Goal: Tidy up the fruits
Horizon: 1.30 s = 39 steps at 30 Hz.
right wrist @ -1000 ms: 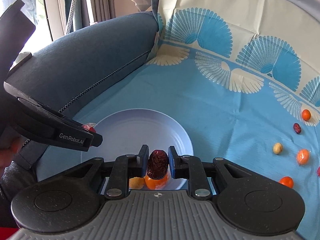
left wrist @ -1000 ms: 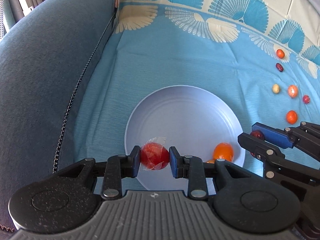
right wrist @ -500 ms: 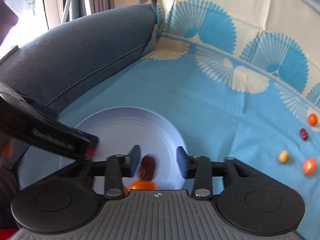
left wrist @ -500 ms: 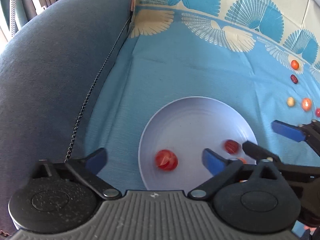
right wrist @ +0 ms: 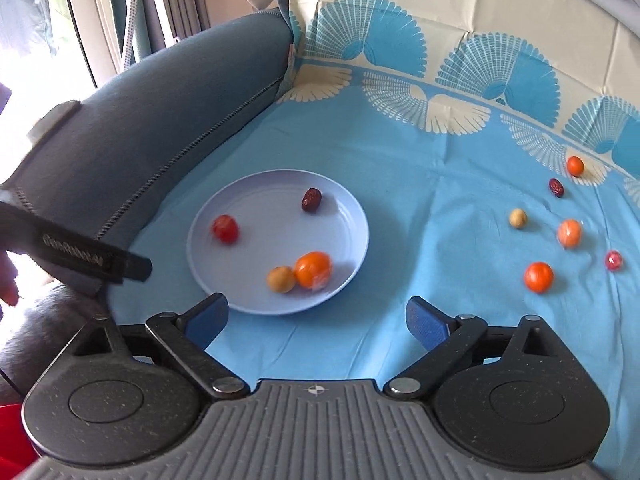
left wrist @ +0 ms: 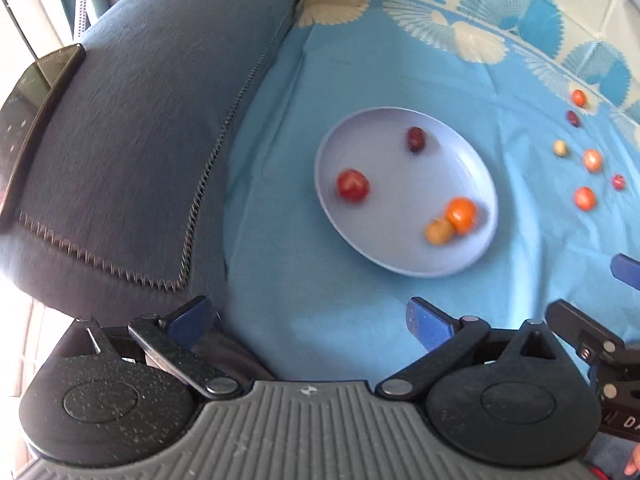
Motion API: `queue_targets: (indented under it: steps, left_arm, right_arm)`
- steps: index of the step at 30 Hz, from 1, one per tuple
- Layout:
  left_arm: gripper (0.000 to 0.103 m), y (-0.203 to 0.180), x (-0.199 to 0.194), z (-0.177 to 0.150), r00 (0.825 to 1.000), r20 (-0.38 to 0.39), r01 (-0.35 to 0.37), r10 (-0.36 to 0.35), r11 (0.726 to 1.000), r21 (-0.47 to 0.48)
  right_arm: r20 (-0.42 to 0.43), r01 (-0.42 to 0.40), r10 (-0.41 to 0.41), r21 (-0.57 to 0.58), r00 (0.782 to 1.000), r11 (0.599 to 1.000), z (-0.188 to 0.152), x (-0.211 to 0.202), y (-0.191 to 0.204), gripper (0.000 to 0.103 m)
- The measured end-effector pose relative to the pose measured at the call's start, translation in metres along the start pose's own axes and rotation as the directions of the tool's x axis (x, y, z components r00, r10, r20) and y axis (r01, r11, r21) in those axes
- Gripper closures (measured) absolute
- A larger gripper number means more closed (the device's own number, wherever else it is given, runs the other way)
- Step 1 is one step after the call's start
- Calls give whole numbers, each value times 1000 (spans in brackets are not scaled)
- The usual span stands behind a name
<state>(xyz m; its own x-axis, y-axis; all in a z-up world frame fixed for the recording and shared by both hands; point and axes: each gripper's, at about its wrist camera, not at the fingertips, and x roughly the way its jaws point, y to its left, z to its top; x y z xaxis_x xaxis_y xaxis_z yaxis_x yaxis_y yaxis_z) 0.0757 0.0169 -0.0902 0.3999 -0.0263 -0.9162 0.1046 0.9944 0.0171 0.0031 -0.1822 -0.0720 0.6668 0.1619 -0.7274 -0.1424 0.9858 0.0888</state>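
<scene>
Sitting in the pale blue round plate (right wrist: 352, 216) are four fruits: a red cherry tomato (right wrist: 225, 228), a dark red date (right wrist: 311, 200), a tan round fruit (right wrist: 281, 279) touching an orange tangerine (right wrist: 313, 269); six loose small fruits (right wrist: 538, 276) remain well apart to the right on the blue fan-patterned cloth (right wrist: 420, 184); roughly under half done, I judge. Left tool (left wrist: 308, 322) and right tool (right wrist: 316, 318) gape wide, empty; a grey-blue cushion (right wrist: 140, 128) crowds the plate's left, open cloth lies rightward.
</scene>
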Motion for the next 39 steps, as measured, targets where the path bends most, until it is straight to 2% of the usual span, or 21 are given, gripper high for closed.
queue_targets:
  steps: [6, 14, 22, 39]
  left_arm:
    - [0, -7, -44, -28, 996, 90, 0, -1, 1000, 11]
    - [0, -21, -85, -51, 983, 182, -9, 1, 999, 42]
    - [0, -28, -100, -68, 978, 208, -18, 3, 997, 72]
    - [0, -33, -100, -69, 977, 212, -28, 7, 995, 98]
  right_arm:
    - [83, 38, -39, 19, 996, 999, -11, -53, 12, 4]
    - [157, 57, -59, 20, 986, 998, -32, -96, 30, 3]
    - [198, 75, -73, -4, 977, 997, -42, -115, 40, 1]
    - [204, 88, -86, -4, 975, 996, -45, -118, 41, 1]
